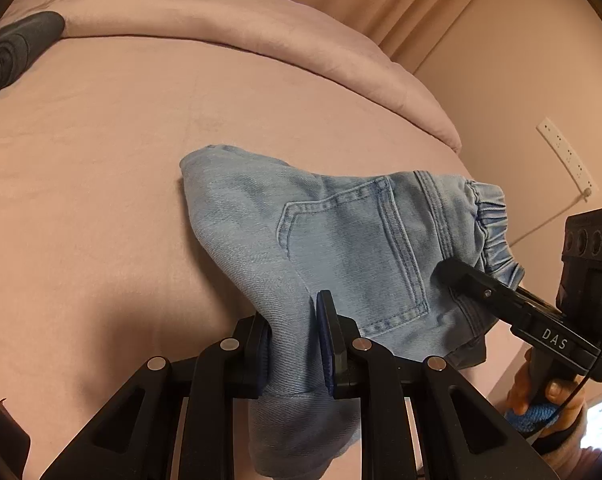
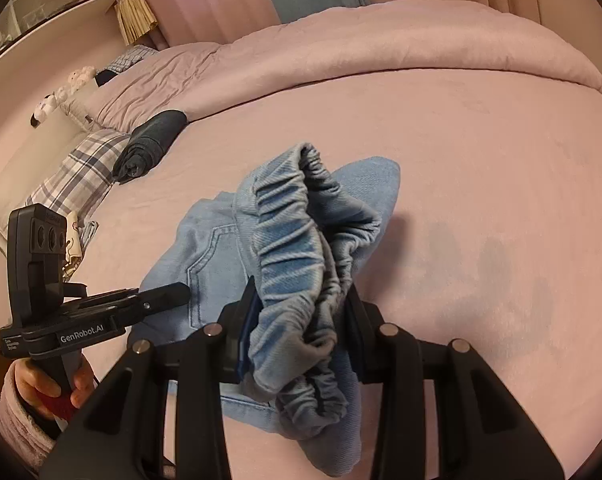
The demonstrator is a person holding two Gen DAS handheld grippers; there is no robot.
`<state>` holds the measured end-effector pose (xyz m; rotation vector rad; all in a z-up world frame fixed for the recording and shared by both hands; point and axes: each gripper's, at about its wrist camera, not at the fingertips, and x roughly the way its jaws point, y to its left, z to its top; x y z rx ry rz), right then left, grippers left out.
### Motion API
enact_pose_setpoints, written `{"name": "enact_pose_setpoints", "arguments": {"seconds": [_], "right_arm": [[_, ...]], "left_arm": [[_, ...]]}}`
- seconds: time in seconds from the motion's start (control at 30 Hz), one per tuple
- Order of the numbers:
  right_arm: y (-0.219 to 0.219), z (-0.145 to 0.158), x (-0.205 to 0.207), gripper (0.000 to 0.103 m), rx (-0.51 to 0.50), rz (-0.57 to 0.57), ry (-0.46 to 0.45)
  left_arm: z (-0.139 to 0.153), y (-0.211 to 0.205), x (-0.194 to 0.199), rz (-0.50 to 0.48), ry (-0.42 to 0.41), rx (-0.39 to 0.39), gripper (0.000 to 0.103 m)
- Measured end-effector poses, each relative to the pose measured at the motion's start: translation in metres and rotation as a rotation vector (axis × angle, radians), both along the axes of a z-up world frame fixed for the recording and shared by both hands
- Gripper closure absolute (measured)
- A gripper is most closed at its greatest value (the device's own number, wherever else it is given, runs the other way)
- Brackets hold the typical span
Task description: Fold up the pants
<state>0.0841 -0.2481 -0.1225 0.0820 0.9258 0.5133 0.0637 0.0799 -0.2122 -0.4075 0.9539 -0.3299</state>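
Note:
Small light-blue denim pants (image 1: 341,232) hang bunched a little above the pink bed sheet (image 1: 101,160), back pocket facing up. My left gripper (image 1: 293,344) is shut on a folded denim edge on the left side of the pants. In the right wrist view, my right gripper (image 2: 301,320) is shut on the gathered elastic waistband (image 2: 297,248). The same waistband (image 1: 497,220) appears at the right in the left wrist view. Each gripper also shows in the other view: the right gripper (image 1: 453,272) at the waistband, the left gripper (image 2: 177,290) beside the pocket. The far end of the pants (image 2: 373,176) still touches the sheet.
A dark rolled garment (image 2: 149,148) lies at the back left of the bed, next to a plaid pillow (image 2: 77,176). A thick pink duvet (image 2: 381,40) is folded along the far side. A white power strip (image 1: 569,152) hangs on the wall to the right. A hand (image 2: 77,384) holds each grip.

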Motion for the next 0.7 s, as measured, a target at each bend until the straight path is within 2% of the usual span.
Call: {"name": "enact_pose_setpoints", "arguments": {"seconds": [0.2,0.4,0.43,0.6,0.63,0.7], "right_arm": [[0.003,0.003,-0.003,0.066,-0.002,0.009,-0.009],[-0.003,-0.005,0.001,0.066,0.017,-0.004,0.029],[-0.003,-0.005,0.001,0.066,0.024,-0.008,0.035],[-0.007,-0.011,0.007,0.064,0.038,-0.006,0.074],[-0.010,-0.013,0.009,0.063,0.049,-0.012,0.090],[-0.015,-0.019,0.011,0.061,0.078,-0.025,0.126]], "left_arm": [[0.000,-0.006,0.002,0.009,0.013,-0.002,0.085],[-0.006,-0.002,0.011,0.035,0.057,-0.010,0.082],[-0.006,-0.004,0.011,0.037,0.067,0.000,0.079],[-0.016,-0.004,0.014,0.021,0.133,-0.017,0.050],[-0.018,-0.003,0.014,0.019,0.150,-0.024,0.041],[-0.024,-0.003,0.015,-0.003,0.173,-0.065,0.040]]}}
